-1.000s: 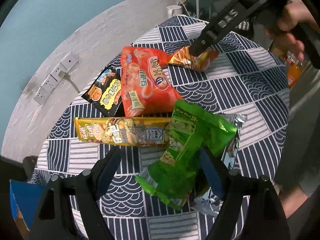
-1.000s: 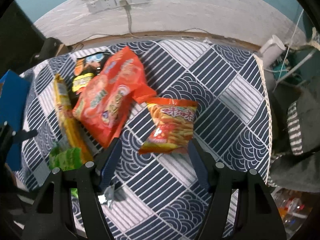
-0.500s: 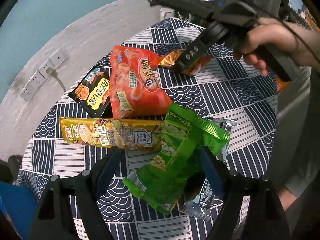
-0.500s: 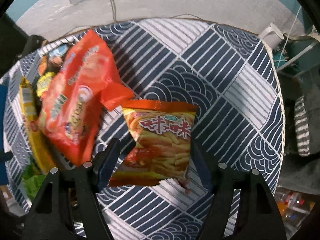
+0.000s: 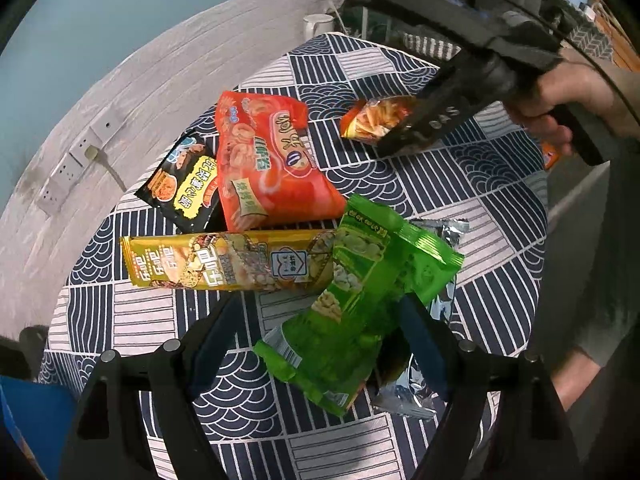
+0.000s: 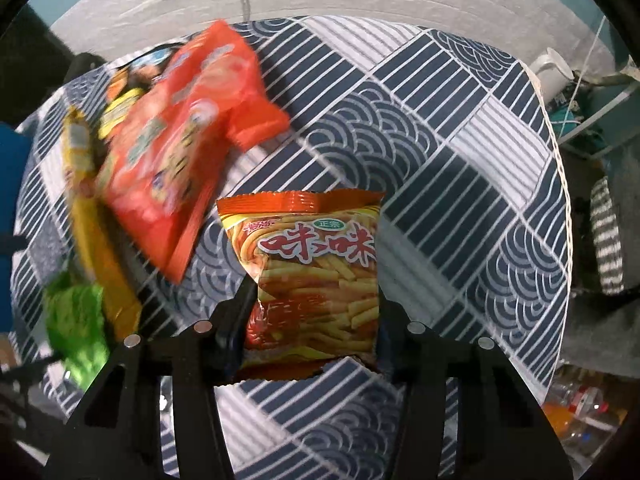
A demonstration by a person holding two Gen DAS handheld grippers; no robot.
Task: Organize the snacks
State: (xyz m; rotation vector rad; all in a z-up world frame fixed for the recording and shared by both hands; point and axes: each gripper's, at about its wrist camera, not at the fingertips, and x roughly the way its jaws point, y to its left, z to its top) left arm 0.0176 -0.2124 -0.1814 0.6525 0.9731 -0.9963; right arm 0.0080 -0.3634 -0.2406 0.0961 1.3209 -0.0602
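An orange bag of fry-shaped snacks (image 6: 316, 272) sits between the fingers of my right gripper (image 6: 312, 312). The jaws are closing, and both pads press its sides. In the left wrist view that bag (image 5: 372, 120) tilts up off the cloth under the right gripper (image 5: 390, 142), which a hand (image 5: 560, 100) holds. My left gripper (image 5: 318, 340) stands wide open over a green snack bag (image 5: 360, 300). The bag covers the right fingertip and stays clear of the left pad. A silver bag (image 5: 444, 228) lies under it.
A big red bag (image 5: 272, 164), a black pack (image 5: 184, 184) and a long yellow pack (image 5: 224, 260) lie together on the round table's patterned cloth (image 5: 480, 200). A white mug (image 5: 318, 26) stands past the far edge, and a blue box (image 5: 36, 412) at lower left.
My right gripper came down around the orange fry bag, and its jaws narrowed onto it. The bag now stays sharp while the table blurs. The left gripper hardly moved.
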